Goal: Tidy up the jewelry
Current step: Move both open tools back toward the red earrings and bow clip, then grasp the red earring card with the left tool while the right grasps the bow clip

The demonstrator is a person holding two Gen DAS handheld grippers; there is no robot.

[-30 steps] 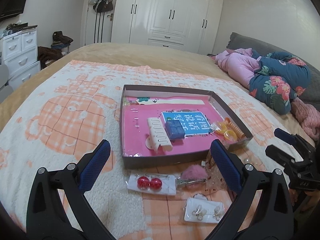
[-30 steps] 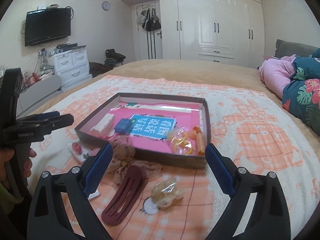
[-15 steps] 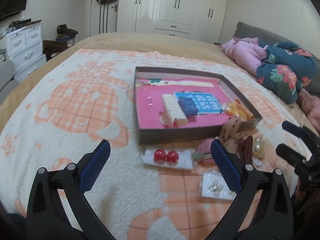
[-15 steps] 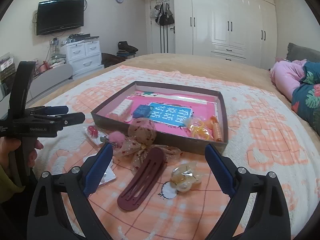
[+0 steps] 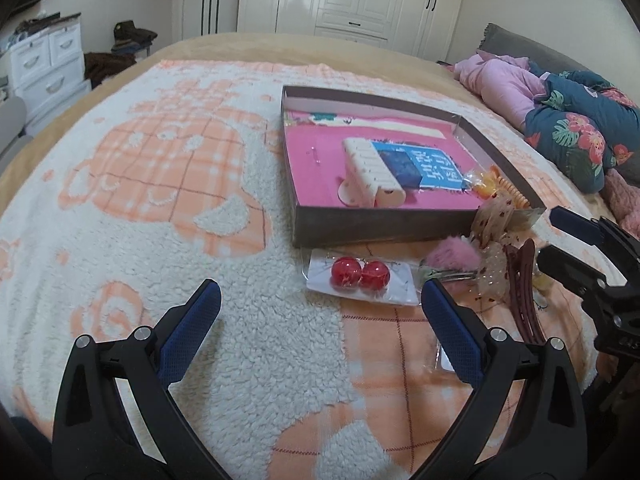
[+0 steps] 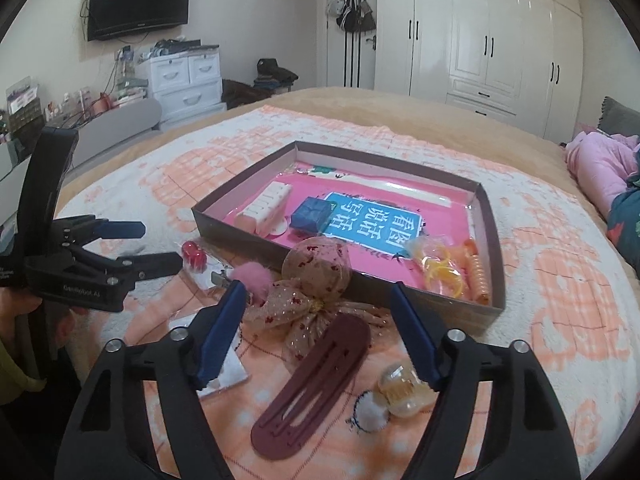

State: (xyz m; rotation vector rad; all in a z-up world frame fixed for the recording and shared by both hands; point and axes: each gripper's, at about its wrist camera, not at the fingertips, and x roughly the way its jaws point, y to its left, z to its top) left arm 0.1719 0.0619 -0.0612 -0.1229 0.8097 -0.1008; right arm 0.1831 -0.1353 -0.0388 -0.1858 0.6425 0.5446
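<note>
Two tools hang over a bed with an orange and white blanket (image 5: 168, 184), and both have their blue fingers wide apart with nothing between them. The left tool (image 5: 320, 304) is over bare blanket, just in front of a card with two red balls (image 5: 360, 274). The right tool (image 6: 316, 320) is over a dark red hair clip (image 6: 316, 384) and a sparkly fabric bow (image 6: 316, 280).

The jewelry box (image 6: 490, 240) sits on the blanket beyond them. Inside it lie a white hair claw (image 5: 372, 170), a small blue box (image 5: 402, 164) and orange hair ties (image 6: 440, 268) in one corner. A pink pom-pom clip (image 5: 452, 258) lies outside, near the front wall of the box.

Only the right view shows a clear yellow claw clip (image 6: 404, 390) with a white puff (image 6: 370, 414) beside it, plus a TV (image 6: 138, 4) on the wall. Only the left view shows the whole card under the red balls; from the right they peek out behind the left tool. The left view also shows a pile of flowery bedding (image 5: 576, 128).

Half a second ago the left view pointed more to the right. Now the box sits further right in that picture, and the small packet by its right finger is mostly hidden. The right tool has come closer to the dark red clip.
</note>
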